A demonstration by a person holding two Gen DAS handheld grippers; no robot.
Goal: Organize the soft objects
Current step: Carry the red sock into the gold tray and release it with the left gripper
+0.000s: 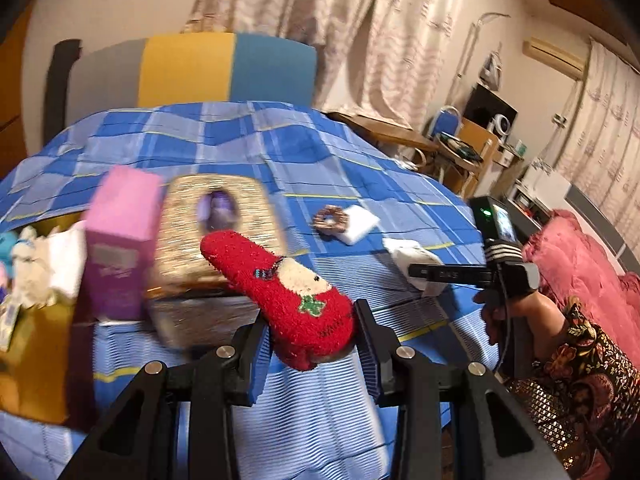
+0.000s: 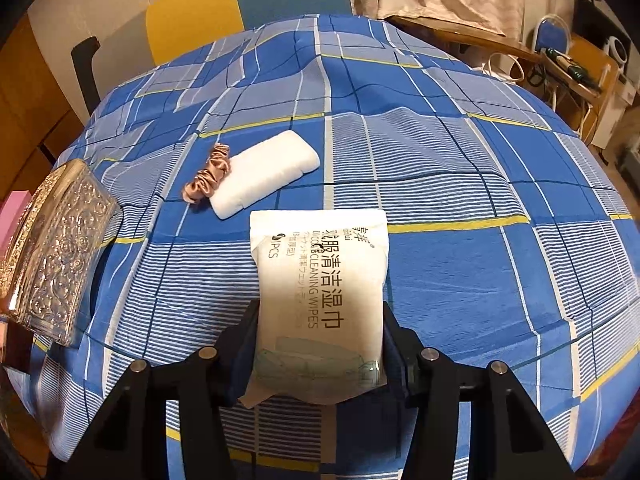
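Note:
My left gripper [image 1: 312,344] is shut on a red fuzzy sock [image 1: 280,280] with a bear face, held above the blue checked tablecloth [image 1: 320,160]. My right gripper [image 2: 320,344] is shut on a white pack of cleaning wipes [image 2: 320,280], and its pack also shows in the left wrist view [image 1: 416,260]. A pink satin scrunchie [image 2: 208,178] lies against a white folded pad [image 2: 264,172] further back on the cloth. In the left wrist view, the scrunchie [image 1: 330,220] and pad [image 1: 360,222] lie at mid table.
A glittery tissue box [image 1: 218,224] and a pink-purple carton [image 1: 120,244] stand at left. A yellow bin with soft toys [image 1: 28,264] sits at far left. The tissue box also shows in the right wrist view [image 2: 56,252]. A pink cushion [image 1: 580,252] lies at right.

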